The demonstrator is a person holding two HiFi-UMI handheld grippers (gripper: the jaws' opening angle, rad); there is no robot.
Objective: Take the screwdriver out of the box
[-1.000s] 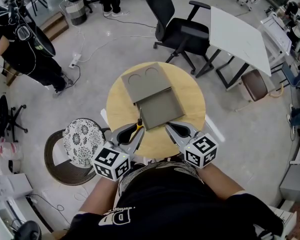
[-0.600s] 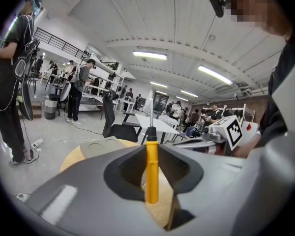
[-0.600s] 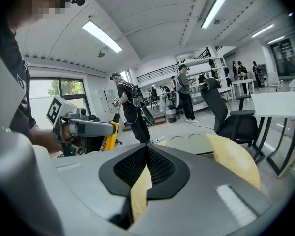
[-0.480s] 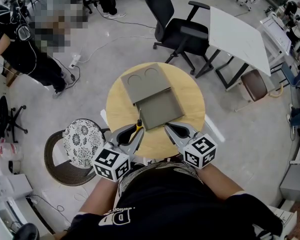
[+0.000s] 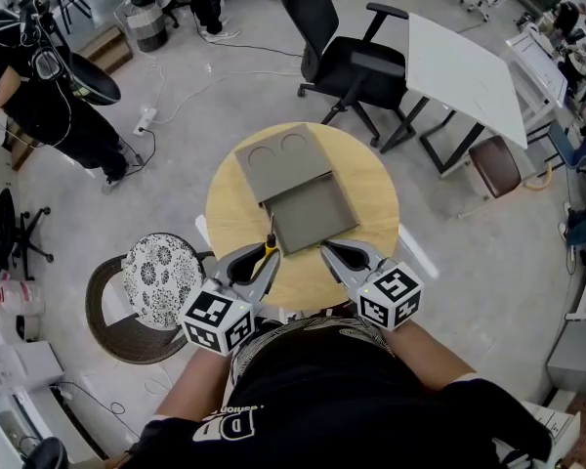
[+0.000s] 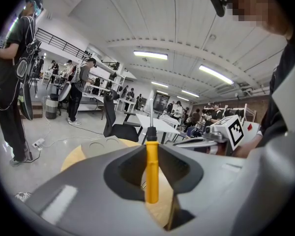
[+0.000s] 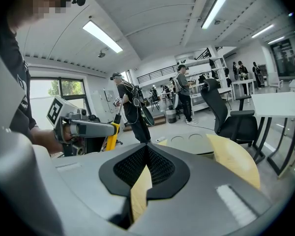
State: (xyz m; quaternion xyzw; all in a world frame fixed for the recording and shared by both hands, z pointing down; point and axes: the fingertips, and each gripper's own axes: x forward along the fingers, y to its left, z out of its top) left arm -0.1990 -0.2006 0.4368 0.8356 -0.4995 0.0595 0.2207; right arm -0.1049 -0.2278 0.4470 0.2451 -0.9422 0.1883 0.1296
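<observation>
The yellow-handled screwdriver [image 5: 271, 245] stands upright between the jaws of my left gripper [image 5: 268, 254], shaft pointing up, clear of the box. In the left gripper view the handle [image 6: 151, 171] is pinched between the pads, with the left gripper [image 6: 151, 150] shut on it. The grey box [image 5: 298, 189] lies open on the round wooden table [image 5: 376, 179], its lid folded back. My right gripper [image 5: 324, 249] hovers at the table's near edge beside the box, shut with nothing in it [image 7: 146, 149]. The right gripper view shows the screwdriver [image 7: 111, 131] at left.
A black office chair [image 5: 356, 62] and a white desk [image 5: 464, 66] stand beyond the table. A patterned round stool [image 5: 161, 277] sits left of me. A person [image 5: 39, 96] stands at the far left, with cables on the floor nearby.
</observation>
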